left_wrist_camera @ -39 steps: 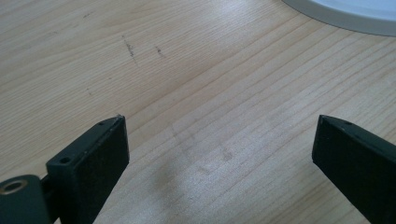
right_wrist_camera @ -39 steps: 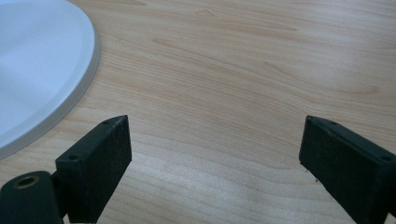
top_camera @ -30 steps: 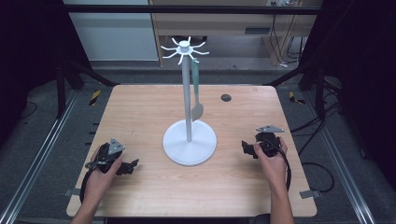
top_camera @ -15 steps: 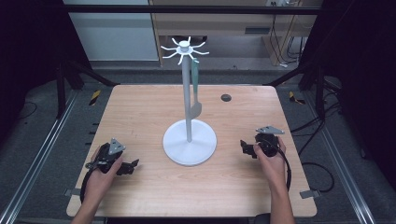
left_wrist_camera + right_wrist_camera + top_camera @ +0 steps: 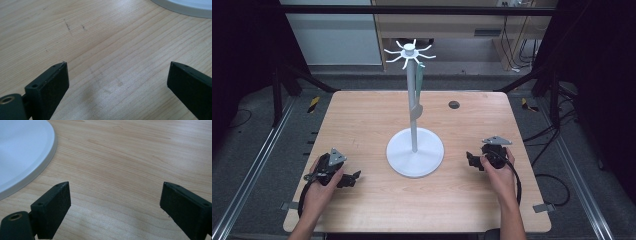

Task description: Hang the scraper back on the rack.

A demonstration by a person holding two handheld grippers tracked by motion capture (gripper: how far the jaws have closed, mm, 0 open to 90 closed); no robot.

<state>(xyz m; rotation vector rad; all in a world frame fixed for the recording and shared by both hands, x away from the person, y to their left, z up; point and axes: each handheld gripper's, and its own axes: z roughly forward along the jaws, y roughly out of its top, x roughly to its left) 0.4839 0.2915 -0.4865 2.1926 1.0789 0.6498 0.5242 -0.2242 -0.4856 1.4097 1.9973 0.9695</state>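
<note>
A wooden tabletop [image 5: 362,120] carries a white stand [image 5: 415,152] at its centre: a round base, a thin upright pole, and a crown of short spokes at the top. A pale green strip [image 5: 419,82] hangs from a spoke and lies close along the pole; what it is cannot be told. A small dark round thing [image 5: 454,104] sits on the tabletop at about 1 o'clock from the base, well apart from it.

The left gripper [image 5: 353,178] rests low on the tabletop at about 8 o'clock from the base, held in the person's left hand [image 5: 319,190]. In the left gripper view its fingers [image 5: 53,86] stand wide apart with only bare wood between them, and the base's rim [image 5: 185,6] shows at 1 o'clock.

The right gripper [image 5: 470,160] sits at about 3 o'clock from the base, near its edge, held in the right hand [image 5: 499,172]. In the right gripper view its fingers [image 5: 56,206] are also spread wide and hold nothing, with the base [image 5: 22,152] at 10 o'clock, near the left finger but not touching it
</note>
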